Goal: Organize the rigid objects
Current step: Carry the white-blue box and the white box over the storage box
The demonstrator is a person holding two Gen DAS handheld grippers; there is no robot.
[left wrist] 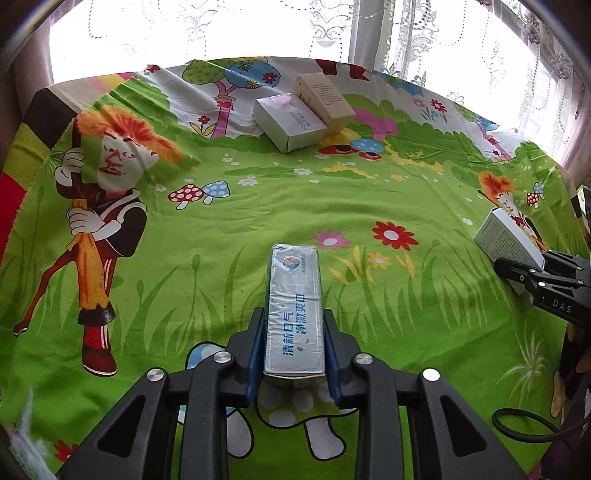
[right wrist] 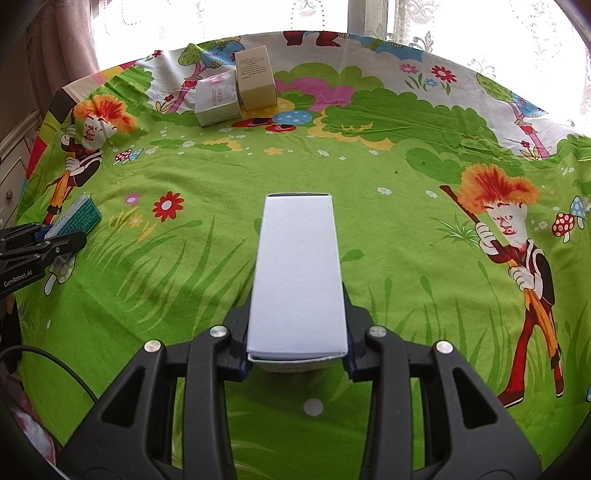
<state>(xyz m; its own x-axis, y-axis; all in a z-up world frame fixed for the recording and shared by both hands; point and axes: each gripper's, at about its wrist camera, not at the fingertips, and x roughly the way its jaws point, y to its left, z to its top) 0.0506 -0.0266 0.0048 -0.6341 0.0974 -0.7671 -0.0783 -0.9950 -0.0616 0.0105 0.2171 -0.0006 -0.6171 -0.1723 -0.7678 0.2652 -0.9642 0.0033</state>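
My left gripper [left wrist: 294, 321] is shut on a long silver box with blue Chinese print [left wrist: 294, 306], held over the green cartoon cloth [left wrist: 369, 206]; the box also shows in the right wrist view [right wrist: 75, 216]. My right gripper [right wrist: 297, 295] is shut on a long white box [right wrist: 298, 273], which also shows in the left wrist view [left wrist: 508, 242] at the right edge. At the far side a silver-pink box [left wrist: 288, 122] and a beige box [left wrist: 325, 101] lie side by side, touching; both show in the right wrist view [right wrist: 218, 99] [right wrist: 256, 79].
The cloth [right wrist: 369, 166] covers a table that ends at lace curtains [left wrist: 424, 33] and a bright window behind. A black cable [left wrist: 524, 424] hangs at the right edge. A drawer unit [right wrist: 14, 166] stands off the left side.
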